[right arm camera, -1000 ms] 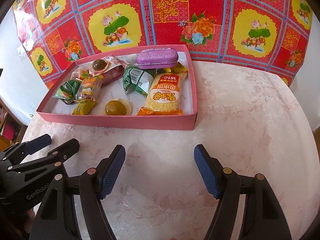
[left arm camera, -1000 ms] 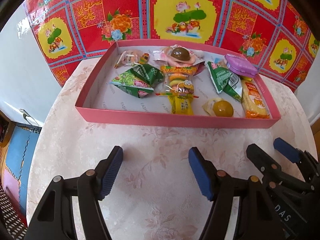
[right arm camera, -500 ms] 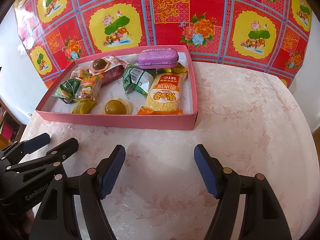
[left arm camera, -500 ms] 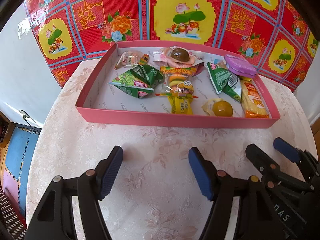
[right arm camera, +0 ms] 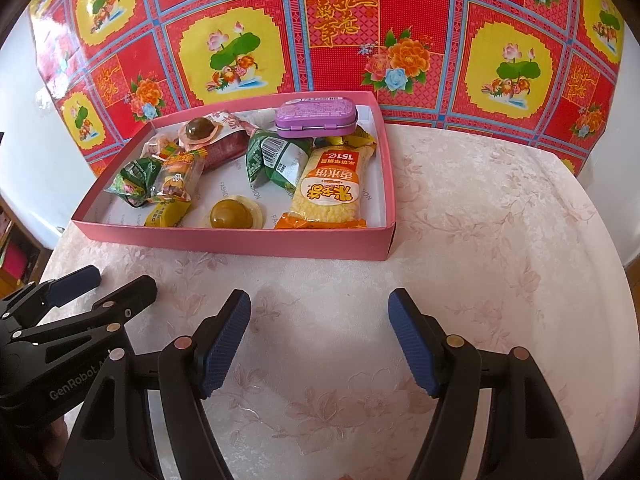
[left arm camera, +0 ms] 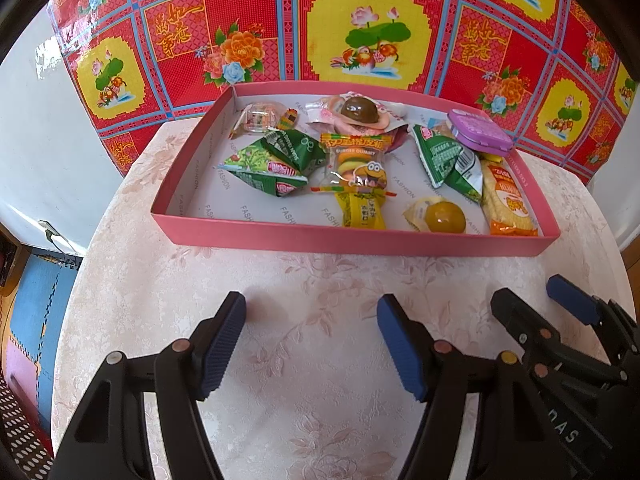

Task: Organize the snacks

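All the snacks, like the purple tin (right arm camera: 316, 117) and rice cracker pack (right arm camera: 329, 194), sit inside the pink tray (left arm camera: 352, 238), none on the tablecloth (right arm camera: 480, 240). Left gripper (left arm camera: 312, 344) and right gripper (right arm camera: 320, 340) hover spread wide, holding nothing. Could be either pre-sort or done, so no squeezing packets.

One pink box (left arm camera: 352, 236) holds the snacks: three green triangular packets (left arm camera: 276, 160); two round jellies (left arm camera: 444, 218); one purple tin (right arm camera: 316, 116); one orange rice-cracker pack (right arm camera: 330, 196); one burger gummy bag (left arm camera: 358, 166); one yellow packet (left arm camera: 362, 212); one clear candy (left arm camera: 260, 118).
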